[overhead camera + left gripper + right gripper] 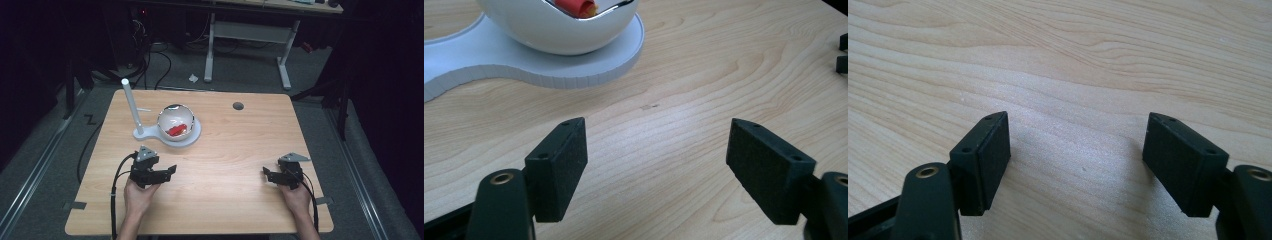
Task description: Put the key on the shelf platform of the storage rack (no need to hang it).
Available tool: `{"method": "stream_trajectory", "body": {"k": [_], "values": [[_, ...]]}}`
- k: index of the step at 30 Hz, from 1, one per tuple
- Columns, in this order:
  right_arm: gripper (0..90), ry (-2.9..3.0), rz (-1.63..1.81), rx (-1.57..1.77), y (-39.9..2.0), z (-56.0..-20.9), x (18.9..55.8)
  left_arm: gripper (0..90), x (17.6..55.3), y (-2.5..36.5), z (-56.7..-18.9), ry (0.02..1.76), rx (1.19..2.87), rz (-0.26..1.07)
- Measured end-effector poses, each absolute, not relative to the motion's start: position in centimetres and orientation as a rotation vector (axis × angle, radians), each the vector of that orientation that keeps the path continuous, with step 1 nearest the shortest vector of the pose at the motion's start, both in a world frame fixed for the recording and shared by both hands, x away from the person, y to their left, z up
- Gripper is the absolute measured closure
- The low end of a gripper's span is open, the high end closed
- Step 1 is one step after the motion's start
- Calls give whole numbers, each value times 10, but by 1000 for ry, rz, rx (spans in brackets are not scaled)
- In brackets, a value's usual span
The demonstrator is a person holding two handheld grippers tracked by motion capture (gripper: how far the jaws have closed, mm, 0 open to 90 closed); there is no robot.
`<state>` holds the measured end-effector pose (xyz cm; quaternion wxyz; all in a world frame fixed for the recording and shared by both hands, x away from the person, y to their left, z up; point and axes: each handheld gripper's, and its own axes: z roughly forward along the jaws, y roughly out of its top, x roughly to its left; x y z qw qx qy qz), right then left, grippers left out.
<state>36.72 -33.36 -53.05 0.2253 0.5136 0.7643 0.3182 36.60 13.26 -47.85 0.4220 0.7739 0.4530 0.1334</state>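
A shiny white bowl sits on a flat white base toward ten o'clock on the wooden surface, well in from the far and left edges. Inside the bowl lies a small red item; in the left gripper view its rolled red edge peeks over the rim, and what it is cannot be told. A white upright post rises from the narrow end of the same base, just at nine o'clock of the bowl.

The left tongs lie low over the surface at about seven o'clock, held by the left hand, jaws spread wide with nothing between them; the left gripper view shows bare wood in the gap and the base a little way ahead. The right tongs sit at about five o'clock in the right hand, also spread wide and empty, over plain wood.

Between the two tongs the surface is bare, as is the whole right half apart from a small dark round hole near the far edge at one o'clock.
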Motion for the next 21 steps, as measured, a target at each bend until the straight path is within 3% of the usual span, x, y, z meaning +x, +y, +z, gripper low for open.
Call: {"method": "stream_trajectory", "body": {"k": [21], "values": [[271, 2108, 878, 1417, -334, -531, 367, 237, 369, 115, -501, 1138, 1991, 320]]}}
